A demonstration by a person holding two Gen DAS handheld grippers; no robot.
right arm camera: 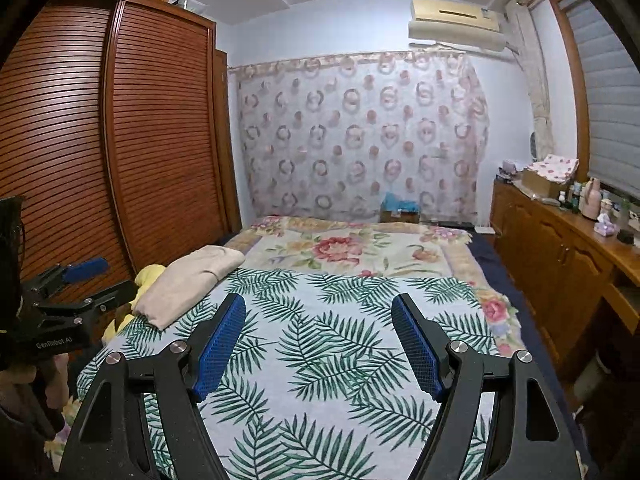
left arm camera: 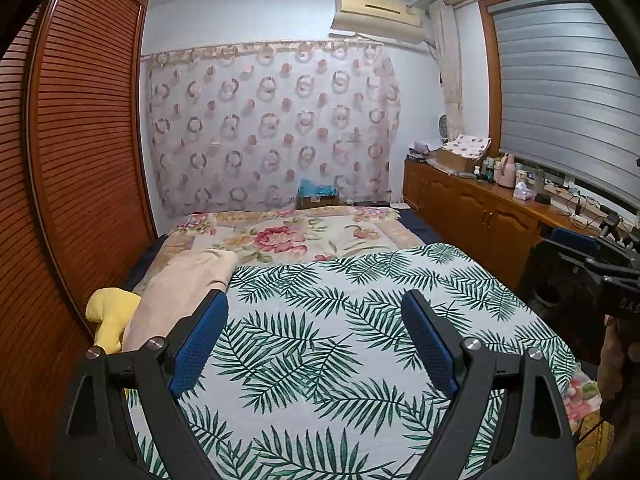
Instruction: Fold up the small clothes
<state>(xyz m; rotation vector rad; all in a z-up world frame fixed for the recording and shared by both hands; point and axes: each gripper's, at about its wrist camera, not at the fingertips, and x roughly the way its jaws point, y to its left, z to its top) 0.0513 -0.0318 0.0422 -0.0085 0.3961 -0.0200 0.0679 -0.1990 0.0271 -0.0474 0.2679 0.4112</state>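
A folded beige garment point(left arm camera: 180, 288) lies at the left edge of the leaf-print cloth point(left arm camera: 340, 340) on the bed, with a yellow garment point(left arm camera: 110, 316) beside it by the wardrobe. In the right wrist view the beige garment point(right arm camera: 192, 280) and the yellow garment point(right arm camera: 148, 276) show at the left. My left gripper point(left arm camera: 316, 308) is open and empty above the leaf-print cloth. My right gripper point(right arm camera: 320, 312) is open and empty above the same cloth point(right arm camera: 340, 360). The left gripper also shows at the left of the right wrist view point(right arm camera: 86, 270), and the right gripper's body at the right edge of the left wrist view.
A floral blanket point(left arm camera: 288, 236) covers the far half of the bed. A wooden louvred wardrobe point(left arm camera: 80, 160) stands close on the left. A wooden sideboard point(left arm camera: 480, 208) with bottles and boxes runs along the right, under a window blind point(left arm camera: 568, 92). A patterned curtain point(left arm camera: 272, 128) hangs behind.
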